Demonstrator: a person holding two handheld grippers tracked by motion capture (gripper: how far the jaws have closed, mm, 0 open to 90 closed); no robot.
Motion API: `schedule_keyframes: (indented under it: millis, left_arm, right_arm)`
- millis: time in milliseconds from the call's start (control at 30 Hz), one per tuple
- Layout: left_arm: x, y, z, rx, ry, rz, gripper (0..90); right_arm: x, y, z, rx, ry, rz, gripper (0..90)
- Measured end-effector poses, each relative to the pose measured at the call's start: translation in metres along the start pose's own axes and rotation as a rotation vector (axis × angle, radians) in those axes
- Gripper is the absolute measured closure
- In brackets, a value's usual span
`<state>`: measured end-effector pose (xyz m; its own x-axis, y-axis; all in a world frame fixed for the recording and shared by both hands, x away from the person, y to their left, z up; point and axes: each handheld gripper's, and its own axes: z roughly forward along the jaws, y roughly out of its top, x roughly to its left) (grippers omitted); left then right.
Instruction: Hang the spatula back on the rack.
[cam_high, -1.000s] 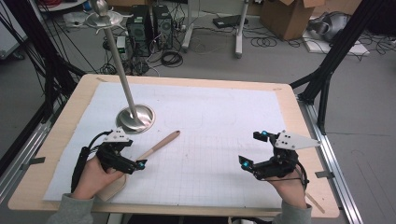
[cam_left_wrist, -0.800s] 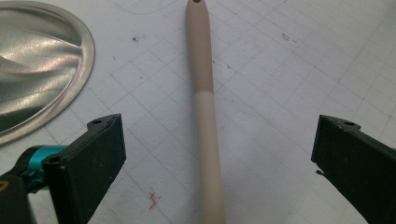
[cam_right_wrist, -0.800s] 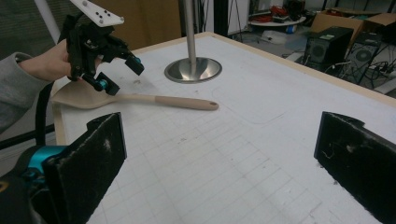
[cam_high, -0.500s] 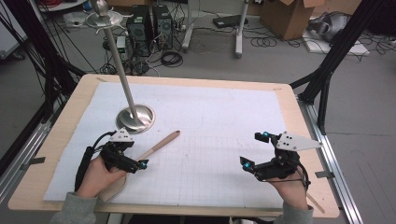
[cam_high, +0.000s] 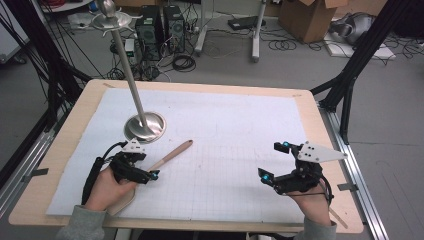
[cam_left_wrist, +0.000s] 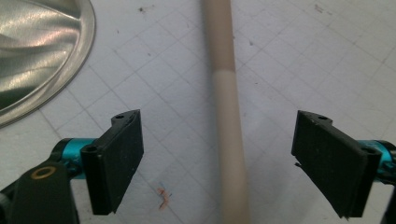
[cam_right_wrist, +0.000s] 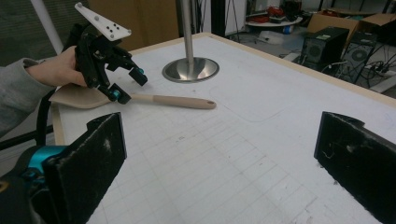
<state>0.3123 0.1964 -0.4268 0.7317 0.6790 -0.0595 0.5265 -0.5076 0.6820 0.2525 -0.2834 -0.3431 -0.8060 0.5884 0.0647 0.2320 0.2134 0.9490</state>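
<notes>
One white gridded sheet (cam_high: 225, 150) covers the wooden desk (cam_high: 310, 125), with computer towers (cam_high: 160, 25), cables and boxes on the floor behind. Near the desk's left front corner lies a pale wooden spatula (cam_high: 167, 156) just beside a steel stand (cam_high: 145, 126). The left gripper (cam_left_wrist: 219, 154), jaws just closing, straddles its handle without touching; the right gripper (cam_high: 274, 162) gapes empty.

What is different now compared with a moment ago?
The left hand-held gripper has crept forward over the wooden spatula, and its jaws have just been closing around the handle without pressing on it yet. The right hand-held gripper, the metal stand and the spatula stayed put.
</notes>
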Motion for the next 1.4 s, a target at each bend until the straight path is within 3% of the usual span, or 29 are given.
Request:
schedule_keyframes:
  millis: [267, 433, 933, 1133, 1400]
  left_arm:
    - [-0.0002, -0.0007, 0.0024, 0.027, -0.004, 0.01, 33.3]
    - [-0.0001, -0.0017, 0.0052, 0.048, -0.005, 0.009, 37.9]
    - [-0.001, -0.0022, 0.0039, 0.052, 0.034, 0.016, 54.6]
    - [-0.0039, -0.0013, 0.0037, 0.057, 0.03, 0.035, 61.5]
    - [-0.0051, -0.0014, 0.0038, 0.054, 0.019, 0.03, 67.7]
  right_arm:
    - [-0.0003, -0.0001, -0.0006, -0.002, -0.003, -0.003, 1.3]
    - [0.0001, 0.0001, -0.0014, -0.001, -0.002, 0.0, 1.3]
    - [-0.0001, 0.0, -0.001, 0.0, -0.002, -0.002, 1.3]
    - [-0.0001, -0.0001, -0.0009, 0.0, -0.003, -0.003, 1.3]
    - [0.0005, 0.0001, -0.0013, 0.005, -0.001, 0.001, 1.3]
